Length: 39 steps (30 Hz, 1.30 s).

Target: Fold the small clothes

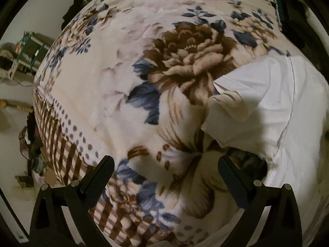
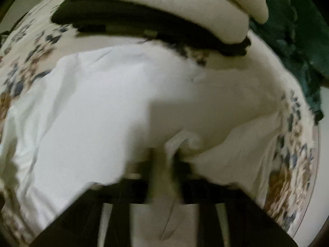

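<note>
A white garment [image 1: 273, 107] lies on a floral blanket [image 1: 107, 94] over a bed, at the right of the left wrist view, one sleeve pointing left. My left gripper [image 1: 164, 162] is open and empty above the blanket, just left of the sleeve's hem. In the right wrist view the white garment [image 2: 107, 103] fills the middle. My right gripper [image 2: 166, 154] is shut on a fold of the garment's near edge. That view is blurred by motion.
A stack of folded clothes, cream [image 2: 164, 2] on top of black [image 2: 131, 24], sits at the far side of the bed. A dark green cloth [image 2: 294, 41] lies at the right. The bed's left edge drops to a floor with clutter [image 1: 30, 144].
</note>
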Motion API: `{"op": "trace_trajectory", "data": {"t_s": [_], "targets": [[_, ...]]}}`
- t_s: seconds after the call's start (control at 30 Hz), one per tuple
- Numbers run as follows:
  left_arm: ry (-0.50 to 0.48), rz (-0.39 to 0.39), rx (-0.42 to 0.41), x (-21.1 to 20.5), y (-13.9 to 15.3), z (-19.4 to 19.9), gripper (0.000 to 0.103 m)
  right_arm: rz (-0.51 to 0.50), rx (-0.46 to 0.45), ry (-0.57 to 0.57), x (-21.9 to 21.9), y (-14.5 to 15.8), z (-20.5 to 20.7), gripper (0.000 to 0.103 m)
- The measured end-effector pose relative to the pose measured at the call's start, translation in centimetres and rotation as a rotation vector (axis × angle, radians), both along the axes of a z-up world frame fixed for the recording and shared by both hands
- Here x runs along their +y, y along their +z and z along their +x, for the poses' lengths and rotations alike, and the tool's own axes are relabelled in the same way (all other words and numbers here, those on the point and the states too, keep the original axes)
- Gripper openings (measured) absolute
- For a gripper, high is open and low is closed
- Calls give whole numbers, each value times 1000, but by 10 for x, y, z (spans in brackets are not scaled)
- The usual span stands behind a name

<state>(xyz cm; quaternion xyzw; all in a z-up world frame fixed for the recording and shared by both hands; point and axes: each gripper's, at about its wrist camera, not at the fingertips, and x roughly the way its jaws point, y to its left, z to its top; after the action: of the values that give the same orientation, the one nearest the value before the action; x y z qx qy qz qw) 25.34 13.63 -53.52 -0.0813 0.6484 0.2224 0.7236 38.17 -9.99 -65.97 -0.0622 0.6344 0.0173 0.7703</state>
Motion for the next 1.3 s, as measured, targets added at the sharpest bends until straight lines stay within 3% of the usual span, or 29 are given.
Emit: {"op": "trace_trajectory", "data": {"t_s": [0.07, 0.13, 0.33, 0.4, 0.43, 0.47, 0.5, 0.57, 0.7, 0.8, 0.9, 0.97, 1.07, 1.13, 1.17, 1.2, 1.23, 1.3], "targets": [[34, -59, -18, 9, -1, -1, 103, 93, -15, -60, -18, 13, -20, 68], [98, -160, -45, 22, -5, -4, 103, 141, -14, -111, -37, 23, -37, 68], [462, -655, -184, 62, -39, -14, 103, 193, 70, -278, -96, 20, -92, 68], [529, -752, -243, 63, -45, -9, 101, 187, 99, -327, -108, 13, -105, 68], [530, -764, -267, 61, -46, -2, 95, 184, 109, -341, -114, 10, -108, 68], [507, -743, -286, 59, -45, 6, 70, 180, 119, -356, -118, 7, -113, 68], [467, -711, -299, 53, -44, 14, 37, 178, 127, -374, -123, 5, -119, 68], [396, -668, -302, 44, -43, 28, 9, 186, 132, -416, -132, 4, -127, 68], [242, -537, -394, 31, -9, 39, 7, 188, 101, -451, -144, 13, -137, 68], [62, -438, -472, 1, 32, 40, 7, 190, 78, -458, -153, 24, -141, 68], [-199, -428, -502, -62, 63, 38, 7, 196, 67, -465, -164, 36, -145, 68], [-343, -488, -446, -109, 61, 40, 9, 199, 67, -465, -173, 44, -149, 68], [-449, -570, -296, -156, 43, 23, 12, 203, 81, -465, -190, 55, -153, 68], [-460, -560, -246, -160, 37, 10, 29, 226, 91, -458, -204, 64, -154, 68], [-437, -542, -233, -153, 35, 3, 55, 242, 94, -451, -203, 67, -144, 68], [-411, -525, -224, -144, 34, -2, 88, 277, 90, -437, -205, 72, -142, 68], [-366, -492, -214, -129, 32, -6, 97, 316, 85, -420, -206, 76, -139, 68], [-305, -459, -220, -104, 30, -7, 97, 395, 73, -376, -201, 82, -126, 69]]}}
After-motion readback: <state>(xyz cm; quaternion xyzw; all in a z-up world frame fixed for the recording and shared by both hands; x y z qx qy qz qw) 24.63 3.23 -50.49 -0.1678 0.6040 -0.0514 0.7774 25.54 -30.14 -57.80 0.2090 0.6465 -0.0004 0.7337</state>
